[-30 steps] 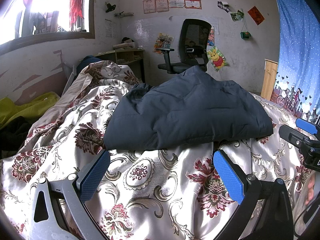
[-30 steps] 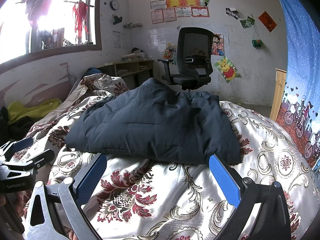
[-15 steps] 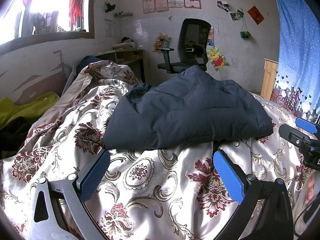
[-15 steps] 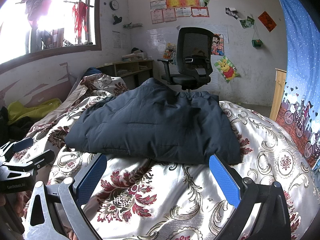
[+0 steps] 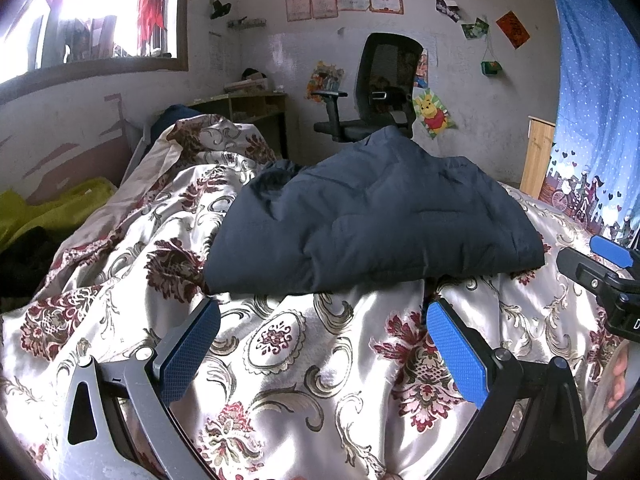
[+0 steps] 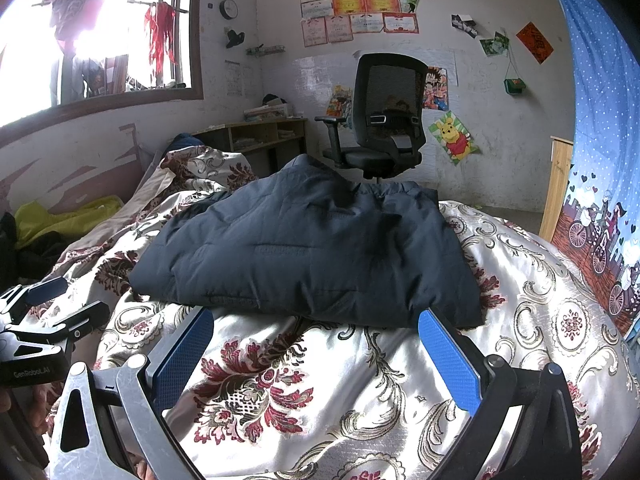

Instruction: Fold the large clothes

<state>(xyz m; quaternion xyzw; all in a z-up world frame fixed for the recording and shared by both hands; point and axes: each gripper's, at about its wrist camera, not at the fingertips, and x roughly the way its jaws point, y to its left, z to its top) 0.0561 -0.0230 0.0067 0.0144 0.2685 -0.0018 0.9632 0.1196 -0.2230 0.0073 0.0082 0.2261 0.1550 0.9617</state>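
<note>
Jacket (image 5: 380, 216) (image 6: 312, 248): dark navy, quilted and padded. Folded into a thick, roughly rectangular bundle with a raised hump at its far edge. Lies flat on the bed's floral satin cover (image 5: 304, 360) (image 6: 320, 380), mid-bed, its near edge facing the cameras.

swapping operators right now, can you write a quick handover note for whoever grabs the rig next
Left gripper: open, empty, held above the bedspread.
Right gripper: open, empty, same posture.
Dark blue jacket: lies on the bedspread just ahead of both grippers, folded into a compact bundle, touched by neither.
Done: folding looks finished or nearly so.
Left: check for loose edges; tidy or fold once more if needed.
</note>
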